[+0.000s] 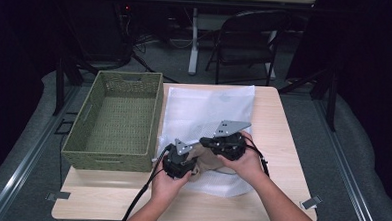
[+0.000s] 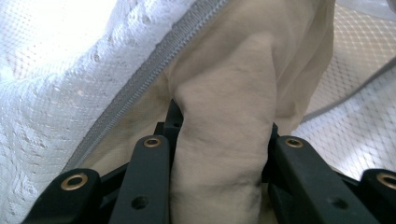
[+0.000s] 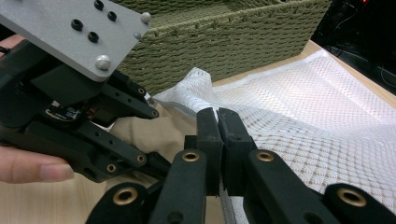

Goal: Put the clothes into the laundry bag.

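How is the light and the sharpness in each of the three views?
High view: dim, dark room, soft detail; the white mesh bag is brightest. Left gripper view: mesh overexposed at upper left, beige cloth sharp between the jaws. Right gripper view: evenly lit, near jaws slightly soft, green basket clear.

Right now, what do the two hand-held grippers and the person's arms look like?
Both are black linkage-style tools with brass-coloured pivot bushings. The left hand-held gripper and the right hand-held gripper each carry a grey three-cornered metal plate fixed with dark screws. A black cable trails from the left one toward the table edge. The forearms are bare, no sleeves visible.
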Demonstrator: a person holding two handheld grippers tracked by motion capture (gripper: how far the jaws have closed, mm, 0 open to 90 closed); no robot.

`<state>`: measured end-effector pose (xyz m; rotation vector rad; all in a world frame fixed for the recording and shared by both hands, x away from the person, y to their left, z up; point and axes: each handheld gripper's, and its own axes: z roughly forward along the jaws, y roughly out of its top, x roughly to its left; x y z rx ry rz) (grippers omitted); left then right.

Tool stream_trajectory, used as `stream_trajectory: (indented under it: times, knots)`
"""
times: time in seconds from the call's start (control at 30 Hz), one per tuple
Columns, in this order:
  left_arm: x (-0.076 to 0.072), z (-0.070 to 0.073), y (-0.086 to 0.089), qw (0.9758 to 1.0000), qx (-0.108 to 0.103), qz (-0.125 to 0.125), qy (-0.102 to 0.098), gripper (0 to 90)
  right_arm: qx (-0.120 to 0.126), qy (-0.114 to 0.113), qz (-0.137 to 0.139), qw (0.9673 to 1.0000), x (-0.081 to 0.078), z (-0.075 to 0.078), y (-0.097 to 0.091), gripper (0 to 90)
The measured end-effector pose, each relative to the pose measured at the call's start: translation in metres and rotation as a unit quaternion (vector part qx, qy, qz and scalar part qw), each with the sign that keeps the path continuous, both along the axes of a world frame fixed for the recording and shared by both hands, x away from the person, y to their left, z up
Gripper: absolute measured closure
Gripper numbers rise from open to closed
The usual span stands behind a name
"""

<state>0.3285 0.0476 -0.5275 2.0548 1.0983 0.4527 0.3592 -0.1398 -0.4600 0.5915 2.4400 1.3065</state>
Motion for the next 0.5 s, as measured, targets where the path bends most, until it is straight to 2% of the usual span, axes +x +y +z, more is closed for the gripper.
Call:
stream_trajectory:
  times: [0.23, 0.37, 0.5]
  knots:
    - [0.000, -0.001, -0.002, 0.9996, 0.002, 0.023, -0.016, 68.4, 0.000, 0.000, 0.002, 1.0000, 0.000, 0.000, 0.001, 88.0]
    - [0.002, -0.004, -0.004, 0.9995, 0.000, 0.030, -0.015, 68.3, -0.001, 0.000, 0.001, 1.0000, 0.000, 0.000, 0.000, 88.0]
    - [0.005, -0.010, -0.006, 0.9996, 0.000, 0.030, -0.003, 67.2, -0.004, 0.001, -0.001, 1.0000, 0.001, -0.001, 0.001, 88.0]
